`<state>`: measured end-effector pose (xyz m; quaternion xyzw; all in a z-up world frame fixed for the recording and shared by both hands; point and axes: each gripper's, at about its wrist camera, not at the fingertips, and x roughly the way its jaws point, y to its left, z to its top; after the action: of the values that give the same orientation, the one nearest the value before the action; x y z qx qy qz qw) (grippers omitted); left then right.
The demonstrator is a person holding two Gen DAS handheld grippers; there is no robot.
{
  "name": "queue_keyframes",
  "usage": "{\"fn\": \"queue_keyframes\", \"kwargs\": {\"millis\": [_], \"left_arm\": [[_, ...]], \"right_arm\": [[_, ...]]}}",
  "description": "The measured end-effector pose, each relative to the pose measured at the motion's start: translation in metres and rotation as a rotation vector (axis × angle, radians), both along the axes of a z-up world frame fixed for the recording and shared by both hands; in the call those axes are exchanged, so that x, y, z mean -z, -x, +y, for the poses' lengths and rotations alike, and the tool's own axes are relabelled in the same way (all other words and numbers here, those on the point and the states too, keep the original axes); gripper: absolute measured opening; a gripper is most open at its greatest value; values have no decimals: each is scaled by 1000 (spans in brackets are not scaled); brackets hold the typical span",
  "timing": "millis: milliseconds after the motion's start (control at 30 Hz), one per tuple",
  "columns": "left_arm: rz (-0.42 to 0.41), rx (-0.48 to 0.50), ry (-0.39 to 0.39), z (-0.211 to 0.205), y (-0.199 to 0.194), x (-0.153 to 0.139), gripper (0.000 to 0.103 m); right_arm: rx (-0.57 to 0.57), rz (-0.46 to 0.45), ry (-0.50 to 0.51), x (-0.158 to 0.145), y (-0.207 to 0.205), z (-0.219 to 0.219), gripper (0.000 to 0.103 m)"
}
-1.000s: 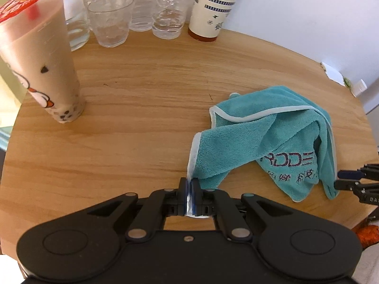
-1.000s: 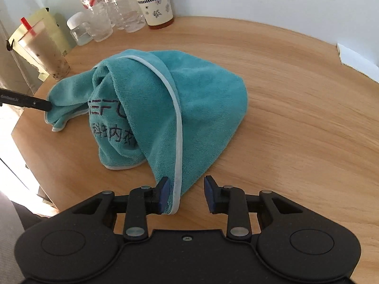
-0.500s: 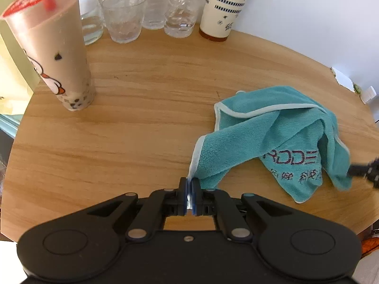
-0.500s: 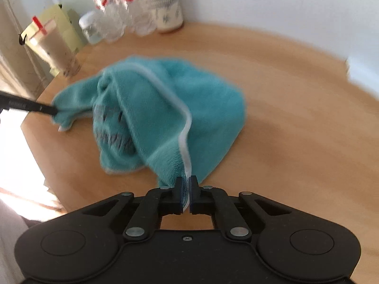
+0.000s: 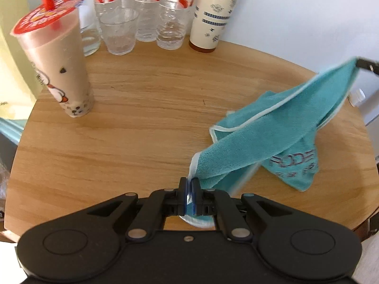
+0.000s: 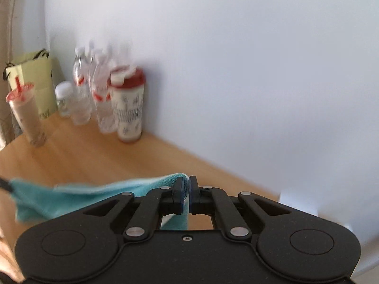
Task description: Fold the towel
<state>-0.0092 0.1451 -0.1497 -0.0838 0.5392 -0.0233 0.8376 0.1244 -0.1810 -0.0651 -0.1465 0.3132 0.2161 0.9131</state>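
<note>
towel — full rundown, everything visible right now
The teal towel looks like microfibre, with pale piped edging and dark lettering, partly readable, on a lower flap. It is unfolded and bunched. The left claw is shut on a near corner; the right claw is shut on another, raised above the wooden table. The cloth stretches between them, its lower part apparently resting on the table.

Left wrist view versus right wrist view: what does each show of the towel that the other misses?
Only the left wrist view shows the towel stretched up off the table, its printed part still down, and the clear cup. Only the right wrist view shows the right gripper shut on the towel's corner, and the green bag. Both show the milk tea cup, water bottles and red-lidded tumbler.
</note>
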Motion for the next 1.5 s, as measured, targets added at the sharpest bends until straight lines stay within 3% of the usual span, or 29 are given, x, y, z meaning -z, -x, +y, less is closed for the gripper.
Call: {"fn": "queue_keyframes", "kwargs": {"millis": [100,200,267,300,367,467,567,633,767,967,1100,1200,1233,1300,1367,1500], "left_arm": [[12,-7,-8,-1,2,4,3],[29,-23,-24,1,0,11,3],[33,-38,-35,3,-4,16,3],[35,-43,-40,5,-5,18,3],[42,-53,-52,8,-10,24,3],[49,-55,-73,12,-17,30,4],[46,-49,-98,13,-21,30,14],[31,-45,-109,13,-20,26,41],[4,46,-138,3,-11,14,50],[24,260,-89,-36,1,15,50],[35,325,-85,-61,1,33,50],[51,341,-85,-72,-3,49,50],[50,342,-95,-74,-3,51,50],[53,339,-128,-76,-7,58,49],[33,334,-143,-77,-9,60,47],[-4,338,-190,-77,-10,61,17]], "right_arm": [[-20,-33,28,2,-28,24,3],[1,-39,63,24,-56,47,5],[-3,24,111,46,-72,61,7],[4,24,124,49,-72,62,10],[18,25,159,58,-67,61,27],[57,50,136,59,-52,43,35],[118,145,87,62,-31,17,37],[132,247,45,74,-17,3,37],[115,397,-37,105,11,5,37],[158,478,-158,131,11,24,37],[218,507,-222,140,4,26,37],[250,533,-262,146,0,22,26],[249,544,-273,148,-1,23,16],[251,550,-280,149,-1,21,14],[241,554,-293,150,-1,22,5],[253,528,-272,141,0,15,2]]}}
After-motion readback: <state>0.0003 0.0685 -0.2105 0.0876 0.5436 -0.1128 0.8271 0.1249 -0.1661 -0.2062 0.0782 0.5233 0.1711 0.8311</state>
